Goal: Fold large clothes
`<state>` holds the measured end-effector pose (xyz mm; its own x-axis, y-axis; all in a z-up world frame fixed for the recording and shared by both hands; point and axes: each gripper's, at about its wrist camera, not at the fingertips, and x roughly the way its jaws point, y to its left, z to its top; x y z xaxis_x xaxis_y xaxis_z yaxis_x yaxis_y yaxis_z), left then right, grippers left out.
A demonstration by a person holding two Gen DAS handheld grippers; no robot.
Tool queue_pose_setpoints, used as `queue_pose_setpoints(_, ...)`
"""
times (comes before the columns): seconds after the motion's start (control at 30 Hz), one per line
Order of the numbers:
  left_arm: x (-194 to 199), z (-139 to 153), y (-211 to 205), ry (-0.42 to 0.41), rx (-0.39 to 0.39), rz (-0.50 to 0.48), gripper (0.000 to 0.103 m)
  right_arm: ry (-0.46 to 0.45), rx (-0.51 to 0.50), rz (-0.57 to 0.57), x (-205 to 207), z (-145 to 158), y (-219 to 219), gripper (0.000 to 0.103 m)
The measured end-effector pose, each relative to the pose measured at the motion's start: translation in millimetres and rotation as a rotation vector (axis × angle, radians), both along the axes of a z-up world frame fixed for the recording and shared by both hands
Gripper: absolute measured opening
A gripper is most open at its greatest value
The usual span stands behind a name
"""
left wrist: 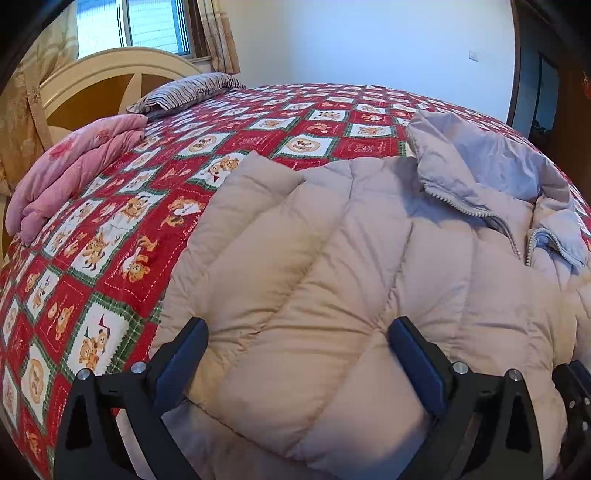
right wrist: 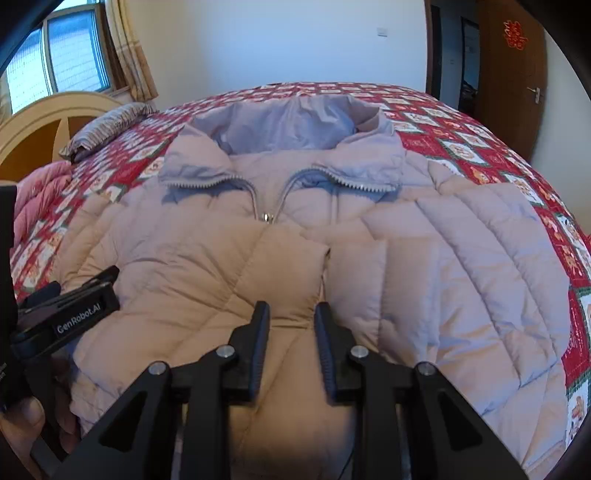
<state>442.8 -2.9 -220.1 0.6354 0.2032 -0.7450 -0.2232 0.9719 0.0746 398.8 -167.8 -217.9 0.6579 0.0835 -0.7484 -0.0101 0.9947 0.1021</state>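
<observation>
A puffy jacket (right wrist: 229,258) lies on the bed (left wrist: 110,236); left tongs (left wrist: 295,339) gape wide over its sleeve, right tongs (right wrist: 291,321) half-parted, gripping nothing

You're facing a bed (left wrist: 258,122) under a red patchwork quilt, its cream arched headboard (left wrist: 110,74) at the left. Daylight comes through a window (left wrist: 147,26) with tan curtains (left wrist: 218,37). Plain white wall (right wrist: 277,44) behind; a brown door (right wrist: 513,66) stands right.
</observation>
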Motion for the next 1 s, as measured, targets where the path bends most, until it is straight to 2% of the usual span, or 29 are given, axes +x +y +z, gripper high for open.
queue_pose_setpoints(0.3,1.1,-2.2,-1.4,0.014,0.021,-0.007,0.102,-0.008,-0.01,0.005,-3.3,-7.9,1.5,0.029)
queue_pose_setpoints(0.4,-3.2,21.5,0.0,0.027,0.029,-0.054,0.102,-0.001,-0.006,0.027,-4.1,-4.7,-0.1,0.029)
queue_pose_setpoints(0.43,-7.1,37.3,-1.1,-0.008,0.021,-0.087,0.102,0.002,-0.007,0.046,-4.5,-1.6,-1.8,0.03)
queue_pose_setpoints(0.5,-5.1,58.3,-3.3,-0.035,-0.012,-0.147,0.102,-0.009,0.019,0.09,-7.8,8.5,-10.6,0.047)
queue_pose_setpoints(0.53,2.7,68.3,-5.9,-0.032,-0.029,-0.18,0.102,-0.022,0.033,0.104,-8.5,15.5,-17.4,0.06)
queue_pose_setpoints(0.57,12.2,75.5,-8.7,-0.027,-0.039,-0.206,0.102,-0.034,0.034,0.104,-7.7,19.9,-21.3,0.063)
queue_pose_setpoints(0.73,75.3,92.0,-24.3,-0.039,0.001,-0.249,0.102,-0.053,-0.023,0.108,30.8,46.7,-48.4,0.064)
queue_pose_setpoints(0.8,102.6,91.8,-28.1,-0.029,-0.015,-0.264,0.102,-0.052,-0.039,0.088,50.5,52.5,-61.5,0.067)
queue_pose_setpoints(0.93,155.6,76.2,-40.0,0.011,0.002,-0.282,0.102,-0.07,-0.057,0.03,102.8,63.2,-92.1,0.077)
queue_pose_setpoints(1.0,174.7,65.1,-43.9,0.04,0.02,-0.286,0.102,-0.055,-0.061,0.021,128.1,63.1,-102.4,0.078)
